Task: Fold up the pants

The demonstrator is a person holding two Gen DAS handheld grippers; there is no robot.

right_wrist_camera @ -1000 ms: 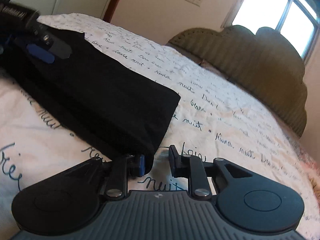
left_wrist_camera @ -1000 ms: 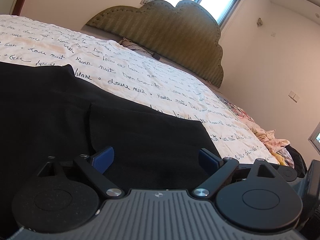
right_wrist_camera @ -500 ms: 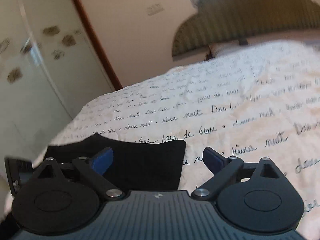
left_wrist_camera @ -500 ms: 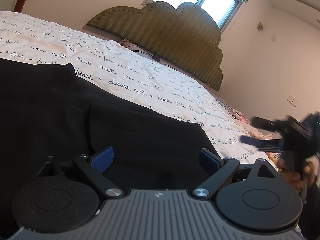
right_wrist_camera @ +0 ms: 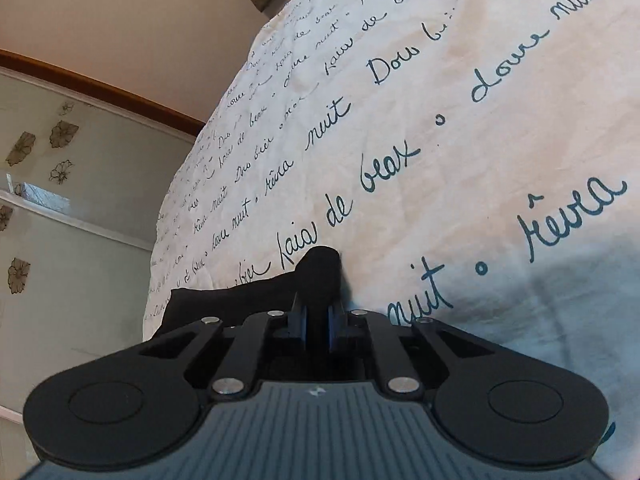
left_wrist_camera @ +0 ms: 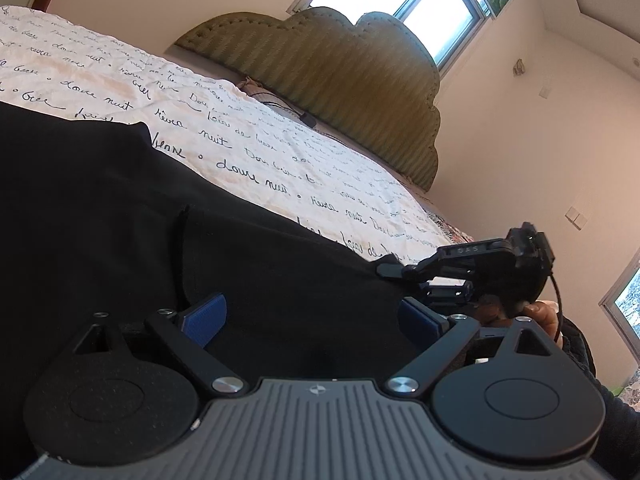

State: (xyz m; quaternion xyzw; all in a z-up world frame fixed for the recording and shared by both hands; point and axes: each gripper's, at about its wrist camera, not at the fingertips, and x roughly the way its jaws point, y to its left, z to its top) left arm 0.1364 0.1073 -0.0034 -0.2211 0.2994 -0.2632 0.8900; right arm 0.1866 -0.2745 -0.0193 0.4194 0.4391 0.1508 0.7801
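Black pants [left_wrist_camera: 120,200] lie folded flat on a white bed sheet [left_wrist_camera: 240,140] printed with script. My left gripper [left_wrist_camera: 312,312] hovers low over the pants, open, its blue pads [left_wrist_camera: 204,316] wide apart with nothing pinched. In the same view my right gripper [left_wrist_camera: 400,270] comes in from the right at the pants' far corner. In the right wrist view the right gripper [right_wrist_camera: 316,316] has its jaws closing on a bunched corner of the pants [right_wrist_camera: 320,264]. Black cloth fills the narrow gap between the pads and pokes out ahead of them over the sheet [right_wrist_camera: 480,120].
A padded olive headboard [left_wrist_camera: 340,80] stands at the bed's far end under a bright window [left_wrist_camera: 400,0]. A person's hand [left_wrist_camera: 544,316] holds the right gripper. A wardrobe door with flower prints [right_wrist_camera: 60,200] runs along the bed's far side.
The right gripper opened wide, swung across the bed while rolling, and closed on the pants' corner. It has come into the left wrist view from the right. The left gripper has stayed put.
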